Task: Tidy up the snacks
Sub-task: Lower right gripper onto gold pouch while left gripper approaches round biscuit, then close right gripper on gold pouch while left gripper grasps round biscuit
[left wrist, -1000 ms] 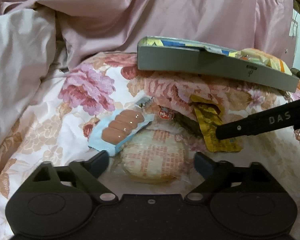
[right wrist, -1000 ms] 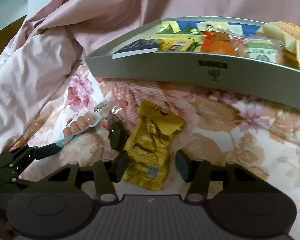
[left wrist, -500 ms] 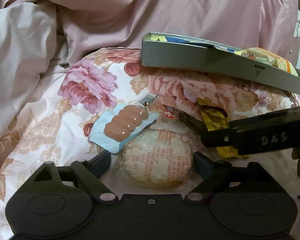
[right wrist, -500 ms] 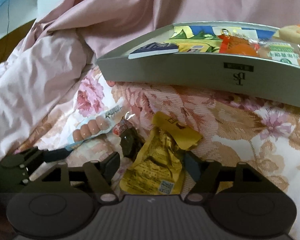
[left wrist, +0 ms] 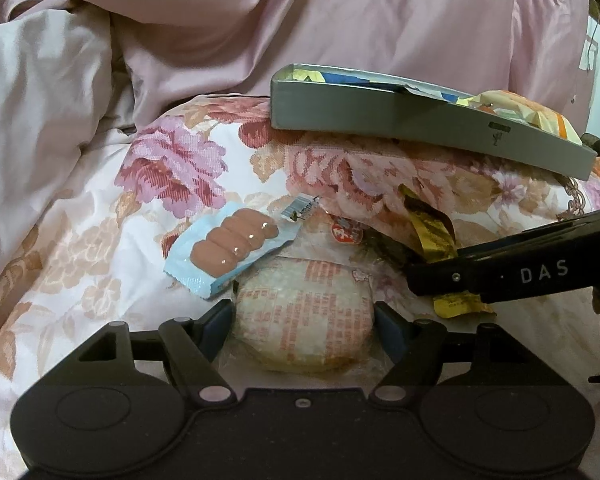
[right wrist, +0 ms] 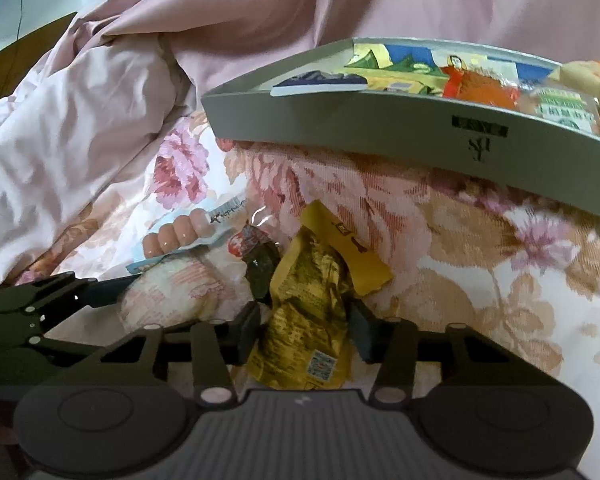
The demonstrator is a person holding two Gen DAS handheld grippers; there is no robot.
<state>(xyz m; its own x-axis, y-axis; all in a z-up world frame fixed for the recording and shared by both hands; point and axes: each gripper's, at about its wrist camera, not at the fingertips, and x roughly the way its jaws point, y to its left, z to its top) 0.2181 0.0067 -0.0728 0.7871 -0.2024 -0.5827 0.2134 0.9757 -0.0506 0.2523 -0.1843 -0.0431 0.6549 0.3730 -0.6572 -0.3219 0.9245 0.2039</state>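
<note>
A floral bedspread (left wrist: 172, 160) holds a small pile of snacks, with rumpled pink bedding (left wrist: 340, 20) behind it. The left gripper (left wrist: 303, 322) has its jaws spread on either side of a round pale cake in clear wrap (left wrist: 304, 324); the pads look very close to it, but contact cannot be confirmed. Just beyond the cake, on its left, lies a light-blue sausage pack (left wrist: 230, 250), overlapping its far edge. The right gripper (right wrist: 303, 334) is also open, its jaws flanking the near end of a crumpled yellow pouch (right wrist: 312, 300) (not visibly pinched). A small dark packet with a red end (right wrist: 256, 258) lies between the pouch and the cake. Farther back on the right sits a grey tray (right wrist: 340, 120), already holding several colourful packets.
</note>
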